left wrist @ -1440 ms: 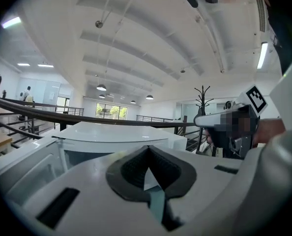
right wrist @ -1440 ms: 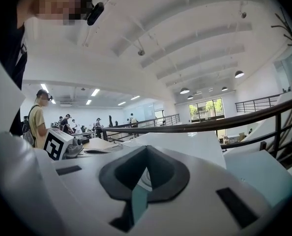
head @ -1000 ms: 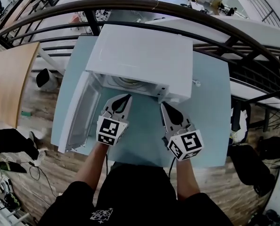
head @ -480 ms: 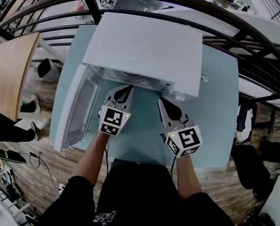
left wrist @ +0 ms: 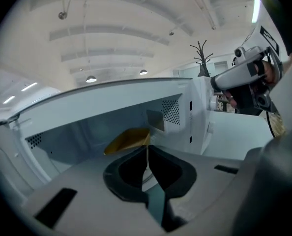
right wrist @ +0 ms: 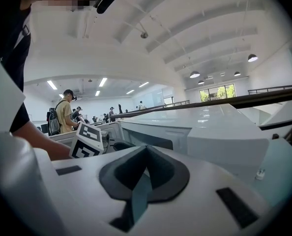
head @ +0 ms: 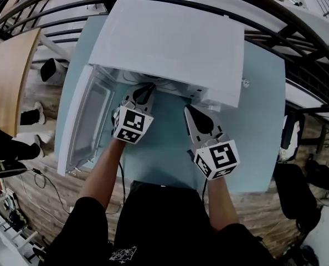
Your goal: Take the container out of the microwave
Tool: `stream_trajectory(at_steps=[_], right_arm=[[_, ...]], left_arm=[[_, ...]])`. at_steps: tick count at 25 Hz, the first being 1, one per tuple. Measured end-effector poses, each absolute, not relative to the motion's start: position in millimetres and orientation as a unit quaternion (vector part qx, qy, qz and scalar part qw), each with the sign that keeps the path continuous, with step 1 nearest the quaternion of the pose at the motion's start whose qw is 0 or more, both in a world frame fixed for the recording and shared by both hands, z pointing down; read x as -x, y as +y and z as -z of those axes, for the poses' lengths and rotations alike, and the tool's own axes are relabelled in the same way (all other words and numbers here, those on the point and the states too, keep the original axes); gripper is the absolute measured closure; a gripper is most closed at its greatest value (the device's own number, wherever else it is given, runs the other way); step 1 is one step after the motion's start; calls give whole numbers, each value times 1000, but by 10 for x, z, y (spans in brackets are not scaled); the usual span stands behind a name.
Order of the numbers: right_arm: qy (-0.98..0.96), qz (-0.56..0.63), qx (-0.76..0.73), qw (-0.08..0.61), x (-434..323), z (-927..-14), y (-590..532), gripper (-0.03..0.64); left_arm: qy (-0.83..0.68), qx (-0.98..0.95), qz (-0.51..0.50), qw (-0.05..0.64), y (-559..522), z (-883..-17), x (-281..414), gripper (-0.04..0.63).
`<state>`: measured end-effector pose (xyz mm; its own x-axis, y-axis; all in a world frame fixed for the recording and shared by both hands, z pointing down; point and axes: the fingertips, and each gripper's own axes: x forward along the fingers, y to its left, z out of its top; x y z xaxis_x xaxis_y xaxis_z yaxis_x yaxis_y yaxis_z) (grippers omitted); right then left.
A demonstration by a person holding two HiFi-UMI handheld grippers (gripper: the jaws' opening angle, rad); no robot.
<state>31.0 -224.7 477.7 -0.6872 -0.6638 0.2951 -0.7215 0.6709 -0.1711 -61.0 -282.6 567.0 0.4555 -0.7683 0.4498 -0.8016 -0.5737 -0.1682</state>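
A white microwave point(head: 170, 43) stands on a light blue table point(head: 253, 121) with its door point(head: 90, 121) swung open to the left. In the left gripper view a yellowish container point(left wrist: 128, 139) sits inside the cavity, just beyond my left gripper point(left wrist: 147, 149), whose jaws are shut with nothing between them. In the head view the microwave's top hides the container, and the left gripper point(head: 144, 88) has its tips at the cavity's mouth. My right gripper point(head: 190, 110) is shut and empty, a little in front of the microwave's control side.
The open door juts out over the table's left edge, beside my left arm. Dark metal railings point(head: 297, 43) curve behind and to the right of the table. In the right gripper view the microwave's body point(right wrist: 219, 132) fills the right, and people stand far off.
Both grippers have moved forward, the left one up to the microwave's opening. The microwave's top now hides the container in the head view.
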Motion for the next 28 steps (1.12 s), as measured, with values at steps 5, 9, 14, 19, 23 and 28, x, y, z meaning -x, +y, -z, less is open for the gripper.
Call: stream_trajectory(at_steps=[5, 9, 14, 19, 23, 28], right_arm=[[-905, -144, -385, 108, -322, -4890, -2314, 611], [-903, -151, -386, 111, -315, -4952, -2328, 611], [-900, -156, -390, 115, -331, -5007, -2346, 611], [-898, -161, -393, 119, -354, -5047, -2362, 611], [-897, -161, -394, 118, -366, -5051, -2384, 611], [-896, -165, -394, 119, -330, -5081, -2395, 611]], left_arm=[[-449, -853, -266, 19, -2957, -5799, 608, 586], [-443, -852, -277, 14, -3030, -5876, 617, 584], [-434, -852, -293, 7, -3137, -5957, 610, 562], [-427, -851, -307, -4, -3228, -6012, 572, 516], [-423, -847, -322, -17, -3290, -6044, 551, 502], [-418, -841, -342, -28, -3356, -6122, 542, 500]])
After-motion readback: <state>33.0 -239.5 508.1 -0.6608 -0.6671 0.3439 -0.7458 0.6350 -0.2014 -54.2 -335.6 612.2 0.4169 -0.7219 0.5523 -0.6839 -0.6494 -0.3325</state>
